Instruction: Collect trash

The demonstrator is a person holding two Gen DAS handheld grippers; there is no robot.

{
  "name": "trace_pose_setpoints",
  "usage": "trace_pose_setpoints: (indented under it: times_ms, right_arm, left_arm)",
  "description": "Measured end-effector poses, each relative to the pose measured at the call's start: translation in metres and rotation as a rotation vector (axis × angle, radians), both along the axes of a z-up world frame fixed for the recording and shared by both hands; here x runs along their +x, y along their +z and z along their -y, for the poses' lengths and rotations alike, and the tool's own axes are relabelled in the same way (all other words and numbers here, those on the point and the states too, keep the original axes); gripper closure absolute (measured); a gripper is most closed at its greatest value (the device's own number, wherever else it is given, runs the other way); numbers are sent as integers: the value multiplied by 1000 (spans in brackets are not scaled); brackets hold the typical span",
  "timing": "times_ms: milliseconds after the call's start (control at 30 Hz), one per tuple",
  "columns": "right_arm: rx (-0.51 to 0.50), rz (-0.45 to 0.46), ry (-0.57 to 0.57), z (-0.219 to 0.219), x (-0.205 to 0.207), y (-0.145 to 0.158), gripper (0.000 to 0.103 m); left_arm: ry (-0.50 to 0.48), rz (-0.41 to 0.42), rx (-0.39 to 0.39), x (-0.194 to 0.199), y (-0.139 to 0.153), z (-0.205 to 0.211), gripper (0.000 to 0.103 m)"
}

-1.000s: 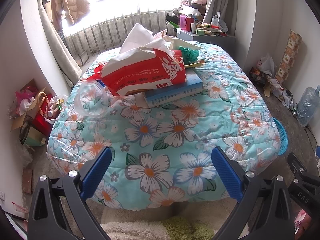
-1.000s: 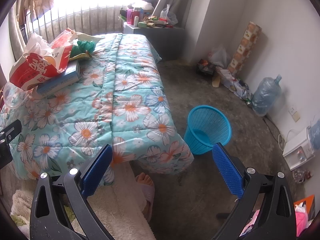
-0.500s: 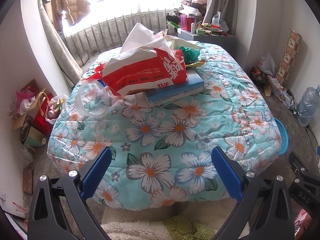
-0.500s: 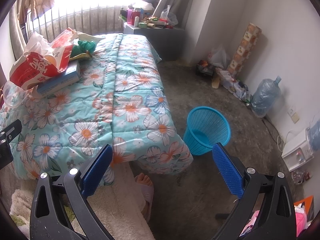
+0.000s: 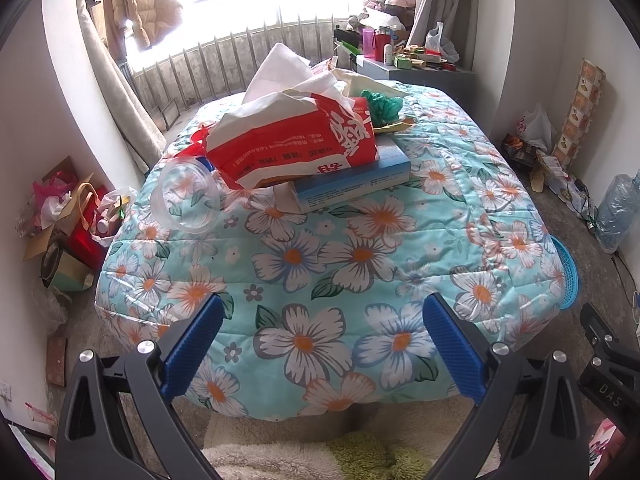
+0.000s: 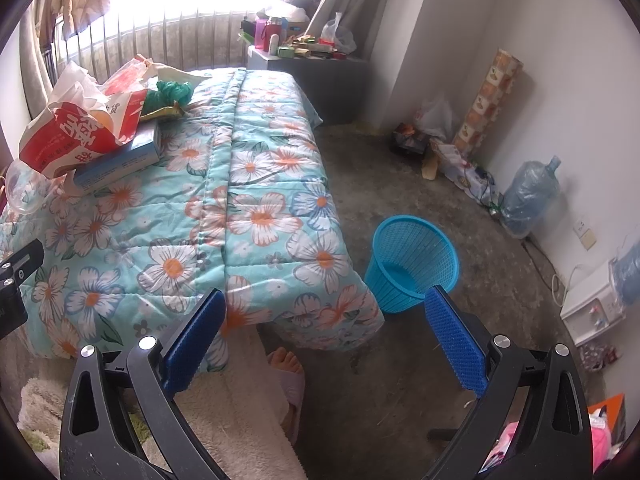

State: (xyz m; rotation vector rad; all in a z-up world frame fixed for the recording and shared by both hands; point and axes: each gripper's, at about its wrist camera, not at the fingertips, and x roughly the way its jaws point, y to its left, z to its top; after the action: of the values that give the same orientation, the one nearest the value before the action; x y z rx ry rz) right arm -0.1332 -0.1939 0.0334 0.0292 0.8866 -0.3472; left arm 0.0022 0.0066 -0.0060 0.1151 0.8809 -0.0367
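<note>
On the floral quilt (image 5: 360,264) lies a pile of trash: a red and white tissue pack (image 5: 292,144) on a blue and white box (image 5: 356,184), a clear plastic cup (image 5: 186,196) on its side at the left, and a green crumpled bag (image 5: 382,106) behind. The pile also shows in the right wrist view, with the tissue pack (image 6: 80,132) at the far left. A blue mesh bin (image 6: 414,262) stands on the floor by the bed's right corner. My left gripper (image 5: 322,344) is open and empty above the quilt's near edge. My right gripper (image 6: 324,344) is open and empty, low over the floor.
A grey cabinet (image 6: 316,72) with bottles and boxes stands behind the bed. Bags and boxes (image 5: 68,216) lie on the floor left of the bed. A water jug (image 6: 532,196), clutter and cables line the right wall. A person's foot in a slipper (image 6: 286,368) is below the right gripper.
Both views have shifted very slightly; the grippers stay open and nothing on the bed has moved.
</note>
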Motion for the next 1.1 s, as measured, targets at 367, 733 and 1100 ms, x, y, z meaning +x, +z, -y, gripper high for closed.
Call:
trace_pose_setpoints:
  times_ms: [367,733,1100]
  right_arm:
    - [-2,-1,-4,-1,0,1,8]
    - [-4,2,2,-2,0,1,8]
    - [17,-5,21,-9,15,-1,8]
  left_arm:
    - [-1,-2,2,0,0,0,5]
    - [7,1,0,-1,-2,-9,5]
    - [24,-21,15,10,-3,-15,5]
